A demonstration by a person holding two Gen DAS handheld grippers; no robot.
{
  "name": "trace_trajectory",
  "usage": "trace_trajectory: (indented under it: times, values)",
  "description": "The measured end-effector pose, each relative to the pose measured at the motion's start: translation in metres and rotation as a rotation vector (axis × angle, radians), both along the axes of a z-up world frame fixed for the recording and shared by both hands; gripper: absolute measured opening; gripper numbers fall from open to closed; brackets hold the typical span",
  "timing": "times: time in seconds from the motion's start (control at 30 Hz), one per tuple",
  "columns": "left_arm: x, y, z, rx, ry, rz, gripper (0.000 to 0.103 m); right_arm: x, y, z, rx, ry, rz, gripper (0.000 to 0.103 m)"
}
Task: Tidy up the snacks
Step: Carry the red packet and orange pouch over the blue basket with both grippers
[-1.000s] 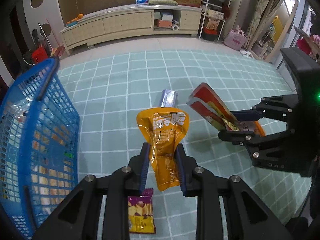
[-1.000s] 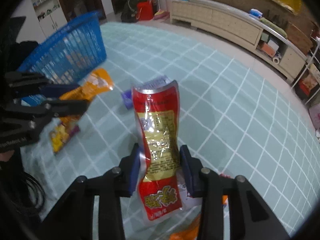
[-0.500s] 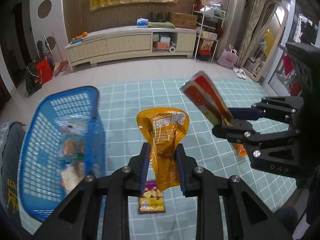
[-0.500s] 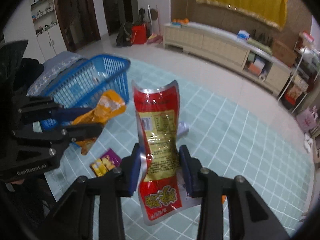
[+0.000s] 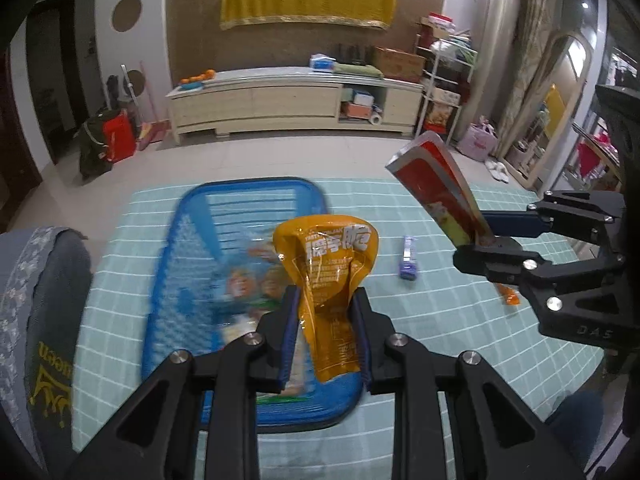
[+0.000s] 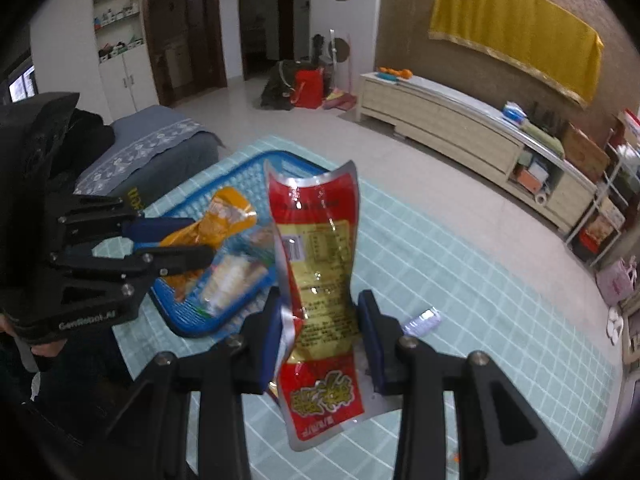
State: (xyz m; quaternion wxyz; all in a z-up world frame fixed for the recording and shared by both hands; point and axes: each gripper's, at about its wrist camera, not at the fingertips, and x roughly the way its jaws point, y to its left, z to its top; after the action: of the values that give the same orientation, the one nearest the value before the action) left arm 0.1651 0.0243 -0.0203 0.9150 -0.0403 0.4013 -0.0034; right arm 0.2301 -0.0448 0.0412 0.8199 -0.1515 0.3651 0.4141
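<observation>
carrying two snack packs over to the blue basket [image 5: 192, 216]

left gripper [image 5: 326, 320] clamped on orange pouch [image 5: 328, 280] above the basket; right gripper [image 6: 320, 332] pinching red pack [image 6: 316, 280] just beside it. next, likely: lowering over the basket, letting go one at a time to avoid a clash. purple wrapper [image 5: 408, 258] loose on the checked tabletop [image 5: 440, 320], grey cushion [image 5: 36, 300] at left

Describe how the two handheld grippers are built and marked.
Both are matte black linkage frames with silver round-head screws and blue pads lining the two fingers. The left gripper carries white "GenRobot.AI" lettering on its body; the right gripper shows faint lettering reading roughly "DAS". No cables are clearly visible.
</observation>
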Motion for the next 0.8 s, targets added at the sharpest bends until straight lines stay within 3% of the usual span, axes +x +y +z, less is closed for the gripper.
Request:
trace_trajectory:
  times: [0.3,0.4,0.43,0.8]
  values:
    - [-0.028,0.059,0.0,-0.008,-0.009,0.079,0.024,-0.013,0.064,-0.009,-0.048,-0.002,0.092,0.038]
    - [-0.034,0.068,-0.001,-0.012,-0.01,0.093,0.024,-0.016,0.084,-0.019,-0.083,-0.001,0.111,0.031]
    - [-0.036,0.072,-0.002,-0.009,-0.01,0.096,0.024,-0.013,0.091,-0.024,-0.088,0.034,0.123,0.031]
    - [-0.033,0.106,-0.022,-0.057,0.016,0.138,0.024,-0.002,0.133,-0.052,-0.164,0.075,0.128,0.033]
